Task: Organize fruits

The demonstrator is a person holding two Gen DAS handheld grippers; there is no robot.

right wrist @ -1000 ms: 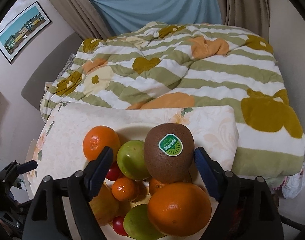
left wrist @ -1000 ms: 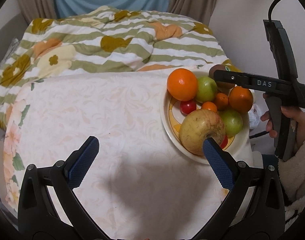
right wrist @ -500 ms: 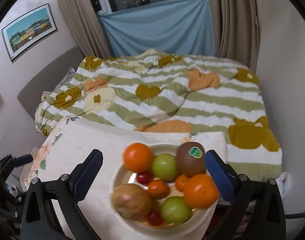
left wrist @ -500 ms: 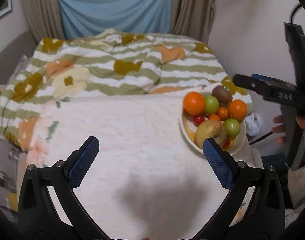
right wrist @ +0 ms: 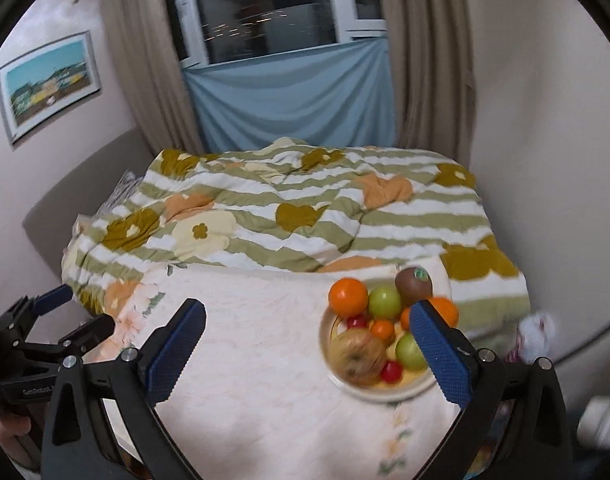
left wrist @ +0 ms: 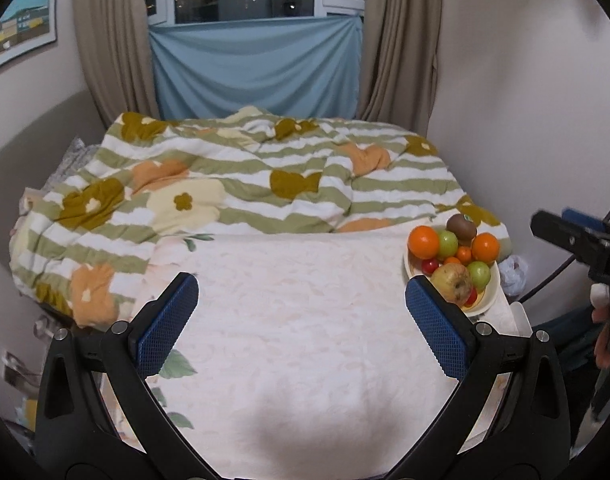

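Note:
A cream plate (right wrist: 389, 394) (left wrist: 490, 298) stands at the table's far right corner, piled with fruit: a large apple (right wrist: 357, 355) (left wrist: 452, 282), oranges (right wrist: 348, 297) (left wrist: 423, 242), green fruits (right wrist: 385, 301), a kiwi with a sticker (right wrist: 413, 282) (left wrist: 461, 227) and small red tomatoes (right wrist: 391, 371). My left gripper (left wrist: 301, 320) is open and empty, held back above the table's middle. My right gripper (right wrist: 307, 350) is open and empty, raised well back from the plate. The right gripper's body shows at the left wrist view's right edge (left wrist: 577, 240).
The table wears a pale floral cloth (left wrist: 297, 320). Behind it lies a bed with a green-striped floral quilt (left wrist: 241, 184). A wall stands close on the right (left wrist: 525, 120). A white crumpled bag (left wrist: 513, 274) lies beyond the plate.
Both grippers have pulled back and up from the plate. The right gripper, which had straddled the kiwi, is now far from it; the kiwi stays on the pile.

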